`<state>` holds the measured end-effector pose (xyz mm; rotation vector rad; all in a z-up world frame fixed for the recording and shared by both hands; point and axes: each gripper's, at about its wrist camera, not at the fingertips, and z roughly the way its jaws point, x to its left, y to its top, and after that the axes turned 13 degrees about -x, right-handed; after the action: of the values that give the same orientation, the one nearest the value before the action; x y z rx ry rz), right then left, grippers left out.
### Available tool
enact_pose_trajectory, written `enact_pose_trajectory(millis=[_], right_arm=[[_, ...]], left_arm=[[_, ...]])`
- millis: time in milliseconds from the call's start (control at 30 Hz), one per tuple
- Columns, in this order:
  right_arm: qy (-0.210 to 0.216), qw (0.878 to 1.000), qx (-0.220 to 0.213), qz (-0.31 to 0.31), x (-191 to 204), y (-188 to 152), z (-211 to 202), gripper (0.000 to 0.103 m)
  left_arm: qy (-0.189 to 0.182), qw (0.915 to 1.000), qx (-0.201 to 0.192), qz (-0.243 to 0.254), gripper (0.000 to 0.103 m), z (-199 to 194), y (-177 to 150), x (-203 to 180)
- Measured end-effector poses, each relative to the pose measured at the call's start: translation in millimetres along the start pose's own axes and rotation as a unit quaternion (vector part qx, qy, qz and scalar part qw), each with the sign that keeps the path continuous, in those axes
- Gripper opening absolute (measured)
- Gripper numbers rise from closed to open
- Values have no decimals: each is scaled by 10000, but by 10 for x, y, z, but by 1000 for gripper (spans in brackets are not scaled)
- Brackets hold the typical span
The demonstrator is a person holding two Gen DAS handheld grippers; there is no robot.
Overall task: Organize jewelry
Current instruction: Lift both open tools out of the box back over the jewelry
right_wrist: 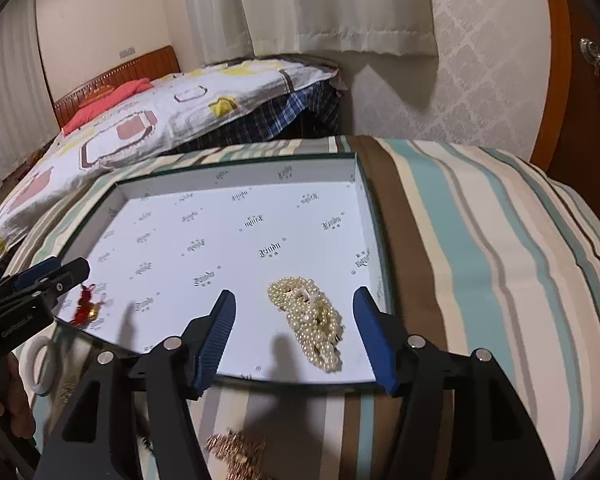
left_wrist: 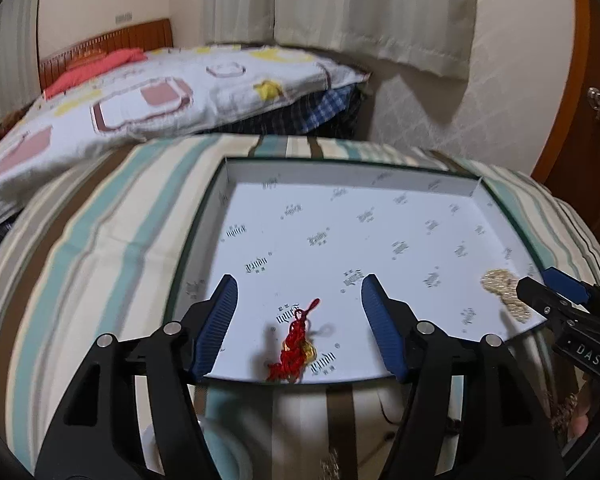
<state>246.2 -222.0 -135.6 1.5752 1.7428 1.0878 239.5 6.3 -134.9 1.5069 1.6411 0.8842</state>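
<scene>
A shallow white box lid [left_wrist: 340, 216] [right_wrist: 204, 216] lies on a striped cushion. A red knotted cord charm with gold beads [left_wrist: 294, 344] [right_wrist: 86, 306] lies near the lid's front left edge. A heap of cream pearl strands [right_wrist: 312, 316] [left_wrist: 504, 292] lies at the front right. My left gripper [left_wrist: 298, 296] is open and empty just above the red charm. My right gripper [right_wrist: 294, 308] is open and empty, with the pearls between its fingers. Each gripper shows at the edge of the other's view.
On the cushion in front of the lid lie a rose-gold chain piece [right_wrist: 236, 452] and a white bangle [right_wrist: 40, 364]. A bed with a patterned quilt [left_wrist: 140, 92] stands behind. A curtain [right_wrist: 320, 4] and a wooden cabinet [left_wrist: 596, 128] are at the back right.
</scene>
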Motion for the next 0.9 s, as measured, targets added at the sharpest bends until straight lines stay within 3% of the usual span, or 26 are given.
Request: enact_pose_trajectory(millis=[233,533,900], right_arm=[[-208,9996,-177,-18,-87,-140,-479,62],[-424,9990,-117,-50,-195,-519,-866,62],[-516,9986,-96,-52,-282,-823,-1039,62]], left_arm=[[-81,9997,-209,-67,69,-476,-76,-59],[-82,9994,-211,-256,69,-993,-482,-47],[-49,9993,75,-363,70,-1196,-881,-126]])
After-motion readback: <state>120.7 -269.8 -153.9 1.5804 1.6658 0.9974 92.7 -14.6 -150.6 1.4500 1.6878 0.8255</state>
